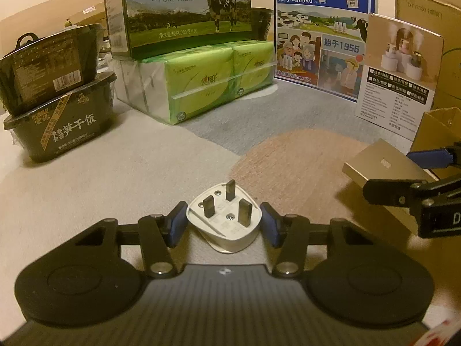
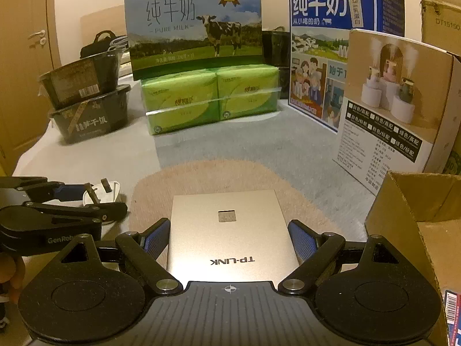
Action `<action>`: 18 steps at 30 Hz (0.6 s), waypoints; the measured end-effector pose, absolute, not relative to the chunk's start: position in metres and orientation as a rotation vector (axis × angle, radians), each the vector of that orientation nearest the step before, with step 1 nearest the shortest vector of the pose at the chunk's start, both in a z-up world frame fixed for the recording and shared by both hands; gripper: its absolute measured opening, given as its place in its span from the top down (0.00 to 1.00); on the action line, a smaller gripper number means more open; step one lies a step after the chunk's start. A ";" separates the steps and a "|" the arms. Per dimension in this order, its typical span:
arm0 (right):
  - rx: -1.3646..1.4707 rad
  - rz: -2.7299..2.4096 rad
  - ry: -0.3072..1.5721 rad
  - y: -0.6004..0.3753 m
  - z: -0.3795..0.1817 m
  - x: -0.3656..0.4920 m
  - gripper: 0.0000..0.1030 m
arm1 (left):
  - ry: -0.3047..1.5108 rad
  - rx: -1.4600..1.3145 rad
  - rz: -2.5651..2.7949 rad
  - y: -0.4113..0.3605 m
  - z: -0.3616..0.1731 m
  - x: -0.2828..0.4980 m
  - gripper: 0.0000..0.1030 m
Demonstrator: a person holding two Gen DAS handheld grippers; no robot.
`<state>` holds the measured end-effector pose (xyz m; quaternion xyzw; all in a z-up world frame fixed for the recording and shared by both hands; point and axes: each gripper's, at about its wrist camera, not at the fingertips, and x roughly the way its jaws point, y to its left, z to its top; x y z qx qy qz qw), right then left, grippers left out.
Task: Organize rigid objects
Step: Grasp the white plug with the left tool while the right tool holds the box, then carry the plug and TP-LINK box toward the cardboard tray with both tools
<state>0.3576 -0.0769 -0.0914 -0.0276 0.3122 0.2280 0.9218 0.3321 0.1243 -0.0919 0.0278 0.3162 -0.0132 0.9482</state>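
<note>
A white three-pin plug adapter point(image 1: 224, 219) lies prongs-up between the blue pads of my left gripper point(image 1: 223, 225); the pads touch its sides, so the gripper is shut on it. It also shows in the right wrist view point(image 2: 108, 193). A flat gold TP-LINK box point(image 2: 230, 230) sits between the pads of my right gripper point(image 2: 230, 239), which press on its two sides. The box shows at the right in the left wrist view point(image 1: 377, 167), held by the right gripper point(image 1: 415, 170).
Two stacked black food tubs point(image 1: 57, 109) stand at the left. A green tissue pack point(image 1: 201, 80) carries a milk carton box point(image 1: 184, 8). A blue milk box point(image 1: 322, 31), a humidifier box point(image 1: 400, 69) and an open cardboard box point(image 2: 417, 216) stand at the right.
</note>
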 end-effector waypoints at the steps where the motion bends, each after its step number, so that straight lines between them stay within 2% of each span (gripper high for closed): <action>1: -0.056 0.468 0.640 -0.077 -0.091 0.357 0.16 | 0.647 0.051 -0.025 0.124 -0.091 0.331 0.51; 18: -0.054 0.466 0.643 -0.086 -0.067 0.319 0.16 | 0.720 -0.005 -0.009 0.104 -0.076 0.270 0.51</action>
